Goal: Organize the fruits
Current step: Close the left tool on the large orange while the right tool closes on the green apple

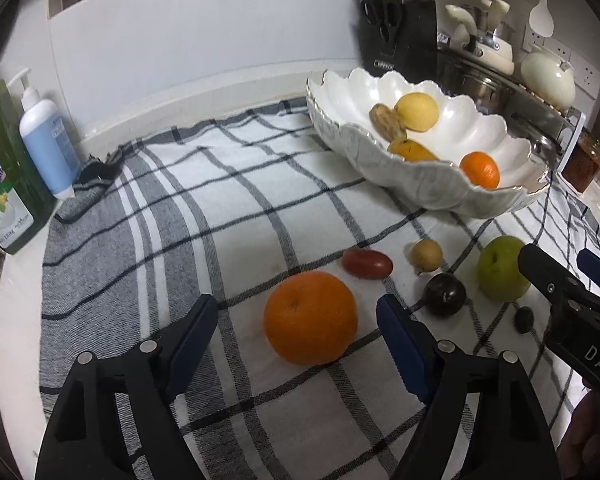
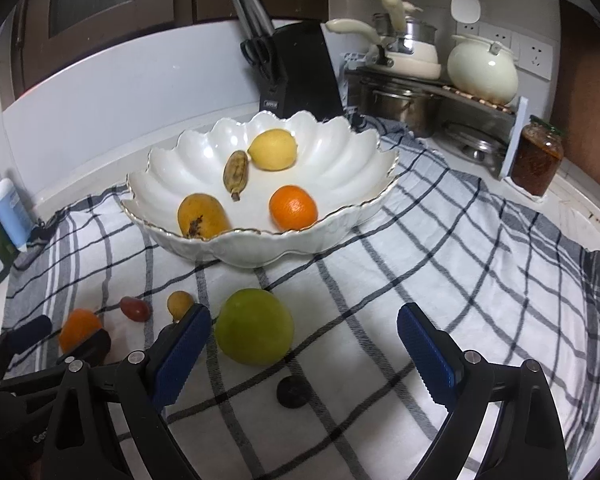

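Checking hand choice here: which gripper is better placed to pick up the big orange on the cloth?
Left. The left gripper is open with the orange between its fingers; the right gripper faces the green apple.

My left gripper (image 1: pixel 298 322): two matte black plastic arms, angular, with triangular cut-outs in the frame. Each arm carries two round silver pivot pins. The fingers (image 1: pixel 194 330) are faced with blue pads; the inner edge of the right-hand pad shows a fine saw-tooth ridge.

My right gripper (image 2: pixel 304 338): same build. Black arms, silver pins at the joints, blue pads with a fine cross-hatch texture on the fingers (image 2: pixel 184 354) and toothed edges. Seen from the left wrist camera, its black body bears white letters reading "DAS", the rest cut off, and a small screw near the finger root.

No cables visible on either unit.
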A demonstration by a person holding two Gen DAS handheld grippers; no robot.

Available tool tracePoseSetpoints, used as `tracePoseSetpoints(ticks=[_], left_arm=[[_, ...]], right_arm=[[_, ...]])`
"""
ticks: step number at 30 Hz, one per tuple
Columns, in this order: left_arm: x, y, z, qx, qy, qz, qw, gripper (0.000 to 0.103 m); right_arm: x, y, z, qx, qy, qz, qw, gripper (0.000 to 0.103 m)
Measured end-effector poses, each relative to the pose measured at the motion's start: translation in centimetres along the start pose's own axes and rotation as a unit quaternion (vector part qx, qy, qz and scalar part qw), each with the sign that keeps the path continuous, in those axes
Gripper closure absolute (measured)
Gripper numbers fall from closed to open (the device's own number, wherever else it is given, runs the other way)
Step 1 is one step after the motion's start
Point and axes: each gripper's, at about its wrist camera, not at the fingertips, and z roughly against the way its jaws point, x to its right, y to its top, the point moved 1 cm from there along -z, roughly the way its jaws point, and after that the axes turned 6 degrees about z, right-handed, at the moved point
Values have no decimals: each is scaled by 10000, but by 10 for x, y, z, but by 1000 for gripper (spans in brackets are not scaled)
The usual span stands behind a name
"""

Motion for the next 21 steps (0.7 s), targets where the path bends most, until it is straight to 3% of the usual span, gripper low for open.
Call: tracePoseSetpoints(ticks=[5, 12, 17, 21], left_arm=[[0, -1, -6, -54, -40, 16, 10000, 26], [-1, -2, -13, -138, -132, 76, 9998, 39], [-5, -1, -17, -145, -170, 102, 9997, 44], [-5, -1, -18, -132, -230, 86, 9996, 49]], right_arm=[[-3, 0, -12, -118, 76, 2, 9999, 8], [-12, 1, -25, -260, 168, 47, 9995, 10], [-18, 2, -35, -404, 237, 117, 9988, 24], [-21, -1, -43, -553, 364, 143, 9977, 47]])
